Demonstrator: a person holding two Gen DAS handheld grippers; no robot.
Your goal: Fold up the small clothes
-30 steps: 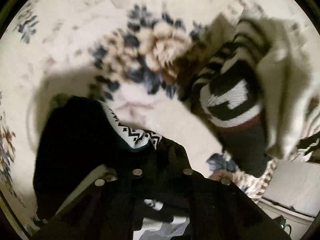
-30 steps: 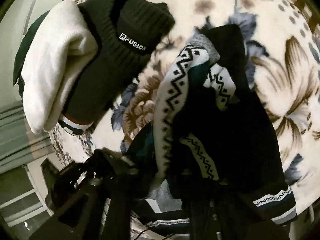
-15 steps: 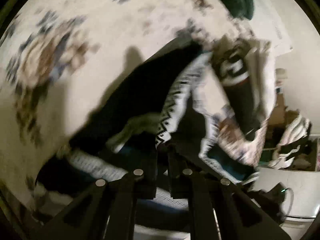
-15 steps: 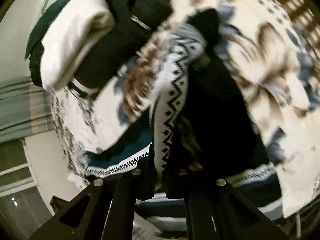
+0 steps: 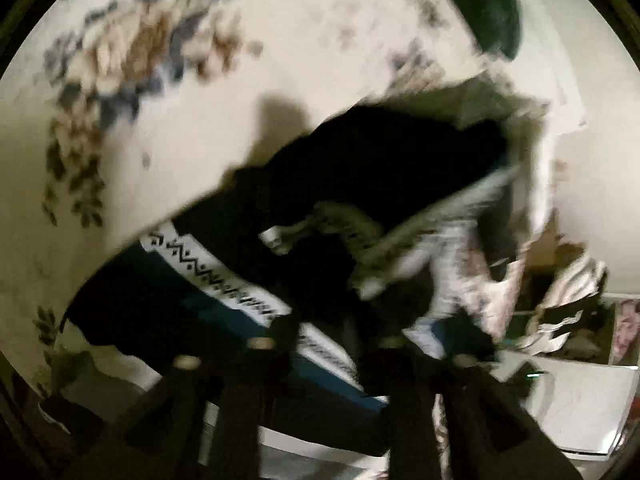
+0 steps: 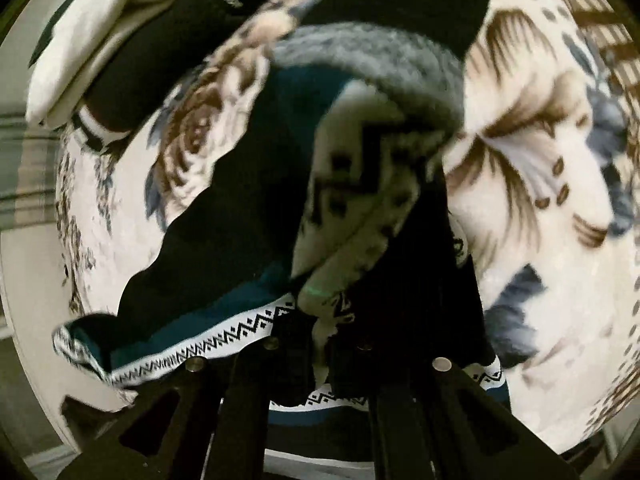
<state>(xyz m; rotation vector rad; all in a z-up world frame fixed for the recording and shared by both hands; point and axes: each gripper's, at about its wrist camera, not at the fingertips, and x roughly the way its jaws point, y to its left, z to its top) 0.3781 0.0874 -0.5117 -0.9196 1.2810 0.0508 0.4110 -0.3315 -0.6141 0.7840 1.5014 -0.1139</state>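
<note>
Here the right gripper [image 6: 320, 344] has its jaws drawn close together, with a fold of the dark sweater [image 6: 248, 216] pinched between the fingers [image 6: 296, 340]. The white zigzag band of the hem runs just beside the fingertips, and a grey knit edge arches above them. The left gripper [image 5: 332, 336] is blurred; its jaws stand a little apart with dark and teal cloth lying between and over them, and I cannot tell for certain whether they grip it, though the sweater [image 5: 360, 184] hangs right at the tips. The garment lies bunched on the floral blanket [image 6: 540, 208], partly lifted toward both cameras. At the blanket's far edge sits a folded pile: a cream garment [image 6: 92, 36] touching a black knit piece [image 6: 168, 40] with a small white label. In the left view a dark green item [image 5: 484, 4] rests near the blanket's [image 5: 280, 52] edge, and a white box [image 5: 580, 404] stands off the bed.
</note>
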